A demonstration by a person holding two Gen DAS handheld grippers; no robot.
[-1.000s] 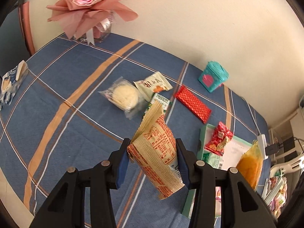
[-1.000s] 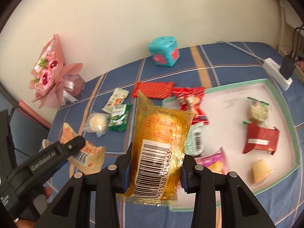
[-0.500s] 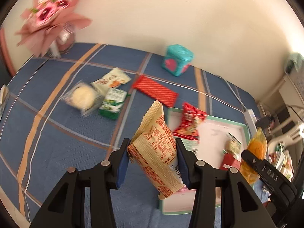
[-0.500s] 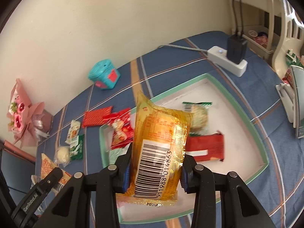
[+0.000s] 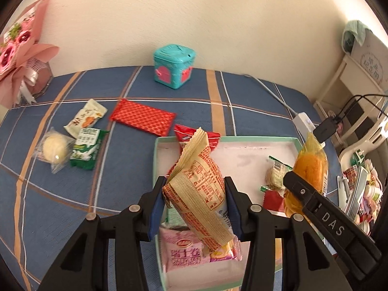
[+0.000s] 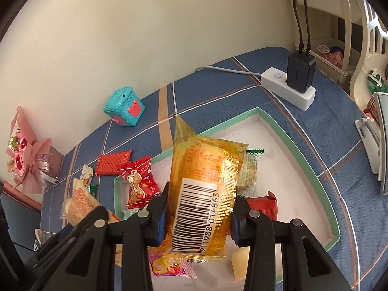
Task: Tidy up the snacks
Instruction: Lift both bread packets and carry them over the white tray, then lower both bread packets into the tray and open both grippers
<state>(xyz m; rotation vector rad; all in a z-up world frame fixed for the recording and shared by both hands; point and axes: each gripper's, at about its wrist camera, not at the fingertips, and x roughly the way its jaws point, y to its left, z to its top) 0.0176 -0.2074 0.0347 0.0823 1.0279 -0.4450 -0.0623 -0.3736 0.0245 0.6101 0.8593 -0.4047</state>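
Observation:
My left gripper [image 5: 194, 203] is shut on a beige snack packet with red print [image 5: 198, 189], held above the near left part of a green-rimmed white tray [image 5: 242, 139]. My right gripper [image 6: 197, 214] is shut on an orange packet with a barcode [image 6: 203, 194], also over the tray [image 6: 298, 150]. In the left wrist view the orange packet [image 5: 310, 167] and the right gripper's finger show at the right. Inside the tray lie a pink packet [image 5: 186, 252], a red peanut packet [image 6: 140, 184], a green-edged biscuit packet [image 5: 276, 174] and a dark red packet [image 6: 264, 206].
On the blue plaid cloth left of the tray lie a red flat packet [image 5: 143, 116], a white-orange packet [image 5: 86, 117], a green packet [image 5: 87, 148] and a round white cake [image 5: 54, 150]. A teal tin [image 5: 174, 65], a pink bouquet [image 5: 21, 55] and a power strip [image 6: 288, 87] stand at the back.
Both grippers have swung rightward over the tray, each keeping its packet. The loose snacks on the cloth now lie off to the left and the tray fills the middle of both views.

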